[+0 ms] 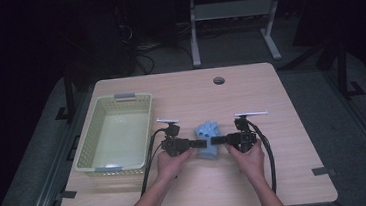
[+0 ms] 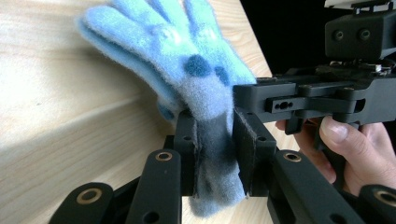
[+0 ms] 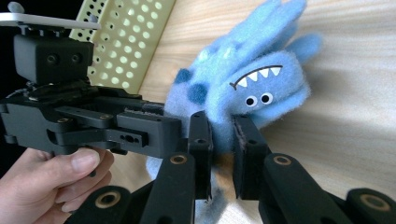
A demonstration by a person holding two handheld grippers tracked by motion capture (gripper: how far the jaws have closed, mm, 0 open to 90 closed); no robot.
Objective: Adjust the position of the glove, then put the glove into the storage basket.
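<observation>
I read no writing on the blue fleece glove (image 1: 208, 140), just a stitched toothy face with two eyes. It lies mid-table between my grippers: left gripper (image 2: 215, 140) pinches its cuff, right gripper (image 3: 222, 140) pinches its other edge. The pale perforated basket (image 1: 89, 136) at left holds nothing.

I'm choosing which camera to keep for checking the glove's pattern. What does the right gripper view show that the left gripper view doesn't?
The right gripper view alone gives the glove's monster face, with white teeth and two eyes, and the perforated basket. The left gripper view alone gives the glove's fingers spread out over the table. Both share the blue glove with dark blue spots, pinched between that camera's own gripper, with the other gripper clamped beside it.
</observation>
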